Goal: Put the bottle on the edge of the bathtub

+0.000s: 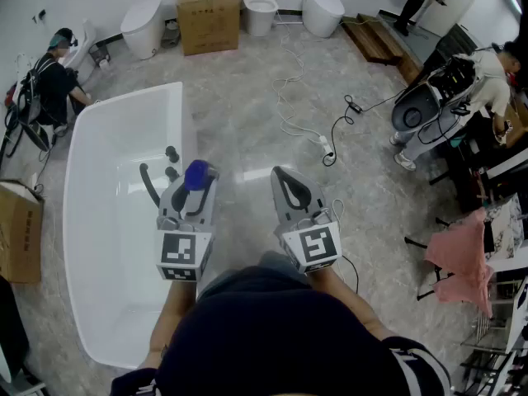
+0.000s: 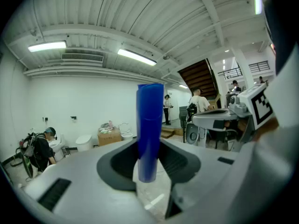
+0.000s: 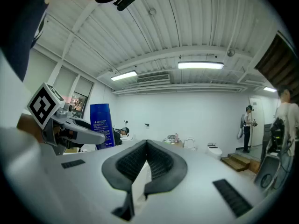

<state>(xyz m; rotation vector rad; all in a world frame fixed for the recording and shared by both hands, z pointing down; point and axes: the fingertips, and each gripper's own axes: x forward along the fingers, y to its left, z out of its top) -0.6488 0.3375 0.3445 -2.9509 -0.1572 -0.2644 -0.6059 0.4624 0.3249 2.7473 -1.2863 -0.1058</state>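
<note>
A blue bottle (image 1: 196, 173) stands upright between the jaws of my left gripper (image 1: 195, 183), which is shut on it. It hangs over the right rim of the white bathtub (image 1: 124, 101), next to the black tap (image 1: 149, 185) and its knobs (image 1: 171, 153). In the left gripper view the bottle (image 2: 150, 129) rises from between the dark pads (image 2: 117, 164). My right gripper (image 1: 281, 176) floats to the right over the floor, jaws shut with nothing in them; its own view shows the tips (image 3: 146, 146) meeting. That view also catches the bottle (image 3: 102, 125) at left.
Power cables (image 1: 322, 143) trail across the tiled floor ahead. At the far wall are a cardboard box (image 1: 209, 15) and toilets (image 1: 143, 27). A person (image 1: 54, 81) crouches behind the tub. More people (image 1: 487, 81) and a rack with pink cloth (image 1: 462, 258) are at right.
</note>
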